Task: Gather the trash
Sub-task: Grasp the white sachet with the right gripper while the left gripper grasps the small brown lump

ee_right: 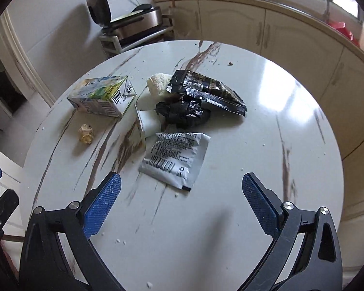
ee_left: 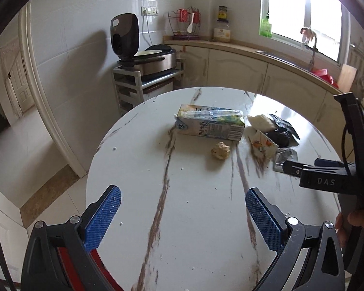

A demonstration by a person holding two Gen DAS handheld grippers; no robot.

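Since both grippers (ee_left: 183, 214) (ee_right: 182, 200) gape empty, the flat silver foil sachet (ee_right: 176, 161) mid-table (ee_right: 267, 133) looks light, slippery; pinch its raised near edge.

- The left gripper (ee_left: 183, 202) hung over the near part of the round marble-patterned worktop (ee_left: 138, 160), its blue-padded fingers (ee_left: 104, 215) spread wide with nothing between them.
- A drink carton (ee_left: 210, 126) lay on its side near the middle of the worktop.
- A small crumpled beige wad (ee_left: 220, 150) sat just in front of the carton.
- To the right lay a heap of wrappers: a white lump (ee_left: 260, 121), a black packet (ee_left: 282, 131), and a white printed wrapper (ee_left: 263, 145).
- The right gripper (ee_left: 303, 169) reached in from the right edge, near a silvery sachet (ee_left: 285, 157).
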